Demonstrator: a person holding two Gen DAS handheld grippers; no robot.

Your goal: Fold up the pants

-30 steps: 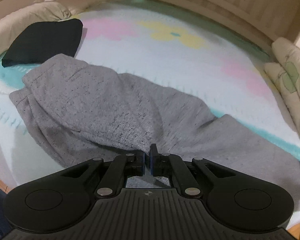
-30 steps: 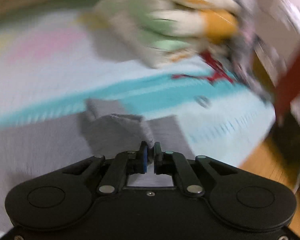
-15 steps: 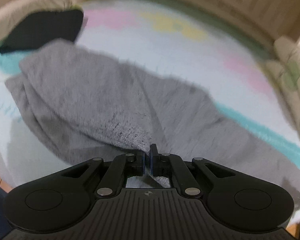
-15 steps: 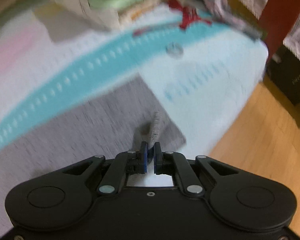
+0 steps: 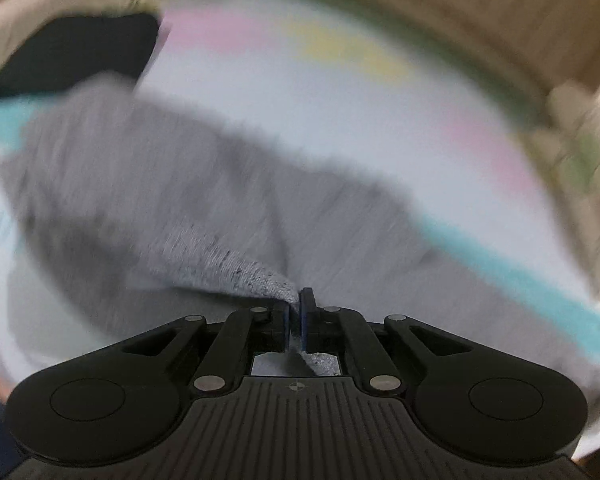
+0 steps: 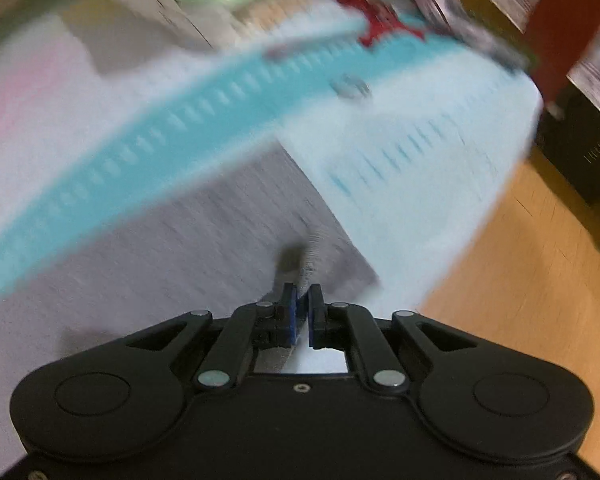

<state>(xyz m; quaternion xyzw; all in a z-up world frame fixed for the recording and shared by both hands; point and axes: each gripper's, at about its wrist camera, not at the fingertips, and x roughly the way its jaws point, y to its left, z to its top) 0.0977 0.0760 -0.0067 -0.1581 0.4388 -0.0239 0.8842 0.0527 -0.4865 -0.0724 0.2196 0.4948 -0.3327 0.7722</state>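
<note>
Grey speckled pants [image 5: 148, 184] lie spread across a bed, blurred by motion in the left wrist view. My left gripper [image 5: 296, 308] is shut on a lifted fold of the grey fabric, which rises to the left of the pads. In the right wrist view the pants [image 6: 172, 256] reach to the bed's near corner. My right gripper [image 6: 303, 300] is shut on a thin edge of the grey cloth that sticks up between its pads, near the corner of the garment.
The bed sheet [image 5: 339, 100] is pale with pink, yellow and a teal stripe. A black folded item [image 5: 72, 56] lies at the far left. Pillows [image 5: 579, 152] sit at the right. Wooden floor [image 6: 531, 280] and dark furniture [image 6: 583, 148] lie beyond the bed's edge.
The right gripper has swung toward the bed's corner and sunk, so the floor now fills the right side; the raised cloth flap has flattened. The left gripper drifted slightly with its fold.
</note>
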